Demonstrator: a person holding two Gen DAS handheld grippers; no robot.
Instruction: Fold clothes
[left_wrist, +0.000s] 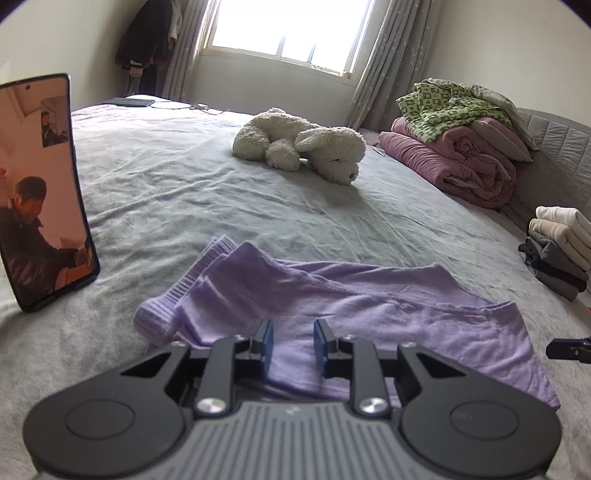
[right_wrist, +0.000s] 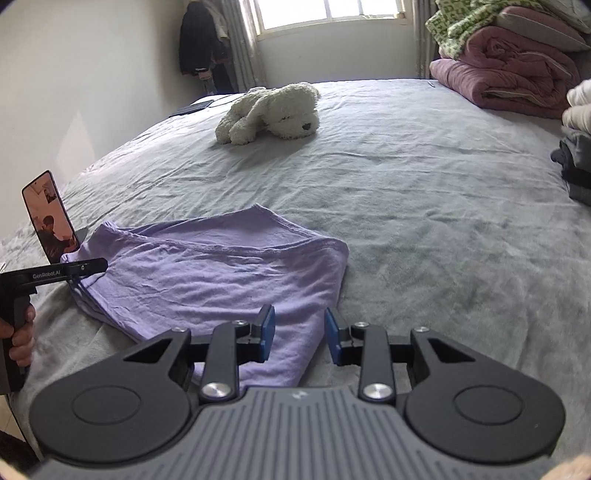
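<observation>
A lilac garment (left_wrist: 332, 306) lies folded over on the grey bed sheet (left_wrist: 221, 206), its ribbed cuffs (left_wrist: 162, 310) at the left end. My left gripper (left_wrist: 293, 343) hovers over its near edge, jaws open with a gap and nothing pinched. In the right wrist view the same garment (right_wrist: 207, 273) spreads to the left. My right gripper (right_wrist: 300, 336) stands open above its near right corner, with only cloth and sheet beneath the gap. The left gripper's finger (right_wrist: 88, 266) shows at the garment's left end, with a hand (right_wrist: 20, 339) on its handle.
A phone (left_wrist: 40, 192) stands upright on the bed at the left. A white plush dog (left_wrist: 303, 144) lies mid-bed. A stack of folded clothes (left_wrist: 561, 251) sits at the right edge, with rolled pink quilts (left_wrist: 461, 162) and a green garment behind it.
</observation>
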